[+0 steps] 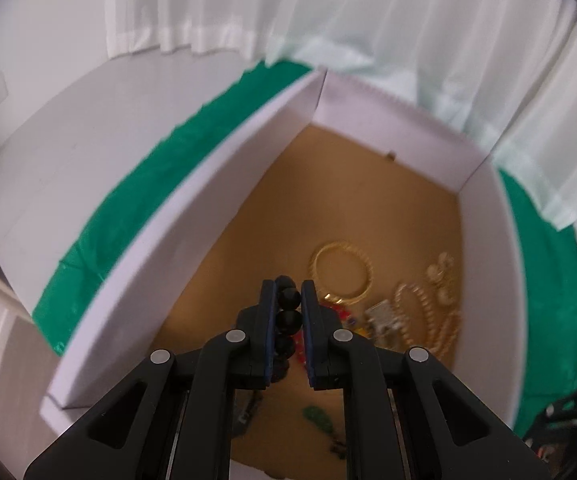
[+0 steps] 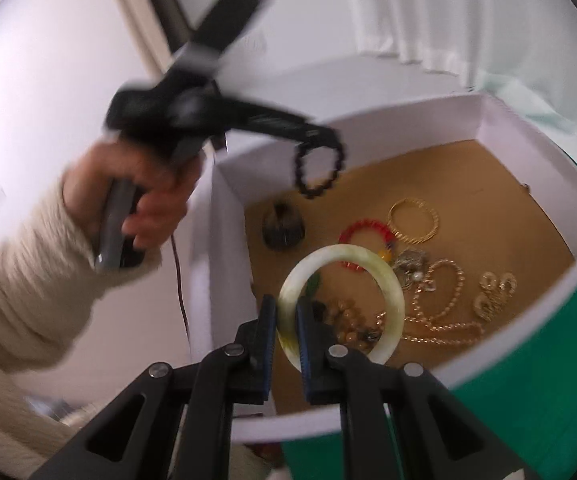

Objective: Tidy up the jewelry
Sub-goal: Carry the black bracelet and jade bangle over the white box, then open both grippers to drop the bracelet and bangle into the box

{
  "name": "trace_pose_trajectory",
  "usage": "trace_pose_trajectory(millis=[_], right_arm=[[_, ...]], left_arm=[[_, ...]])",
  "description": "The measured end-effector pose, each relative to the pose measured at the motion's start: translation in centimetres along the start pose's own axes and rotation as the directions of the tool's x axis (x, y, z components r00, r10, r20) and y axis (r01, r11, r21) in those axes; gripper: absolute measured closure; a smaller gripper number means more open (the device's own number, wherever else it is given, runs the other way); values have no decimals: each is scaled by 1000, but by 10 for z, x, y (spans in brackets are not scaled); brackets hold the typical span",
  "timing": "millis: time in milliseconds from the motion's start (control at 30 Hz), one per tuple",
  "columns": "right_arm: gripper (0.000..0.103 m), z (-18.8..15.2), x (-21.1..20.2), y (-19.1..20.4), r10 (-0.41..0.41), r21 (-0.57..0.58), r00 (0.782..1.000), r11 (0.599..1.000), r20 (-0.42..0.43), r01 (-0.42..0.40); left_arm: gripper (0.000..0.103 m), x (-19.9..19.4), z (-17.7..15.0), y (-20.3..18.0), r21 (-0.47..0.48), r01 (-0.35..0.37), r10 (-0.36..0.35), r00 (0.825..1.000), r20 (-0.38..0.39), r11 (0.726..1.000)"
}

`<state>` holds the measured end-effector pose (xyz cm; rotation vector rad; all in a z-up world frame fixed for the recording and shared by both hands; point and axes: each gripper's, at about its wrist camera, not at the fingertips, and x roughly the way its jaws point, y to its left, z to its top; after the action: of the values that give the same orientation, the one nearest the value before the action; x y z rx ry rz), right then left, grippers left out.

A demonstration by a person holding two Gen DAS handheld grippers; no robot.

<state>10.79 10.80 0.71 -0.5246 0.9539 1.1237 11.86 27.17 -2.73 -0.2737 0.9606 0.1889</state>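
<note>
Right wrist view: the right claw (image 2: 286, 316) is pinching a pale bangle (image 2: 392, 296) and the left claw (image 2: 330, 138) a black bead bracelet (image 2: 320, 168), both lifted over the box (image 2: 488, 120) for sorting.

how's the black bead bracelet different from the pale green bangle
The black bead bracelet is a string of dark round beads; the pale green bangle is one smooth solid ring. The bracelet is gripped by the left gripper, the bangle by the right gripper. The bracelet dangles below its fingers; the bangle juts out stiffly. Both are held above the white box.
</note>
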Motion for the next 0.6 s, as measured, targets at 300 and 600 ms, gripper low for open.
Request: trace_pose_trajectory(millis=[300, 600], right_arm=[[62, -10, 5, 7, -48, -4, 998, 999, -49, 48], [34, -23, -59, -29, -342, 236, 938, 918, 61, 320]], left_arm=[[43, -19, -25, -14, 58, -56, 54, 998, 41, 997], [1, -97, -53, -62, 80, -311, 275, 914, 298, 947]])
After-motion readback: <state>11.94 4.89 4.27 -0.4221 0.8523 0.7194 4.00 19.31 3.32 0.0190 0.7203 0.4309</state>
